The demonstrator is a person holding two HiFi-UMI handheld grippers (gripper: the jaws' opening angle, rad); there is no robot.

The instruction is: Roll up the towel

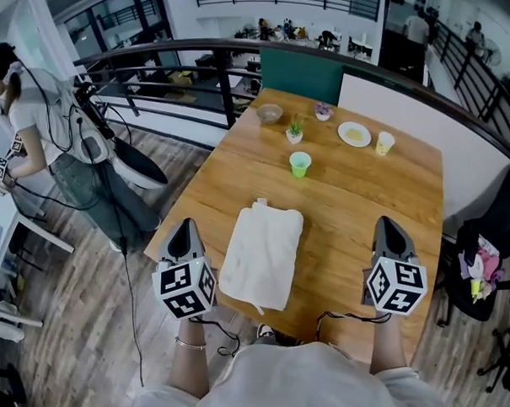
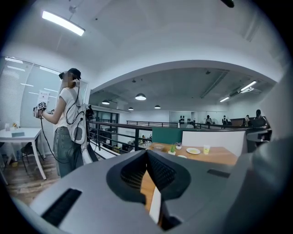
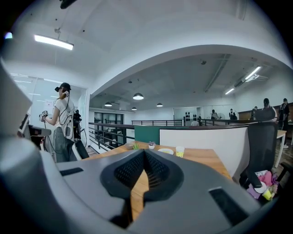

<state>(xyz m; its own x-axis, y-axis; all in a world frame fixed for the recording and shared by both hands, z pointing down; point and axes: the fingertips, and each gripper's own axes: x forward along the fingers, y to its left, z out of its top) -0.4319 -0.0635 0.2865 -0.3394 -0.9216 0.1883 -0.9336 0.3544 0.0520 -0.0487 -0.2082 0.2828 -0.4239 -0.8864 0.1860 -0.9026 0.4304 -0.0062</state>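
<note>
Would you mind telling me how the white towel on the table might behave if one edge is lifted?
The towel is probably floppy: it lies flat with soft, wrinkled edges, so a lifted edge would likely sag. It looks light for its size, so a push may bunch it rather than slide it across the table.

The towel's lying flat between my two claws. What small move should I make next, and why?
The left claw and right claw are shut and empty, one on either side of the towel, which lies flat, not yet rolled. So probably open both and bring them in to its near edge to start the roll.
</note>
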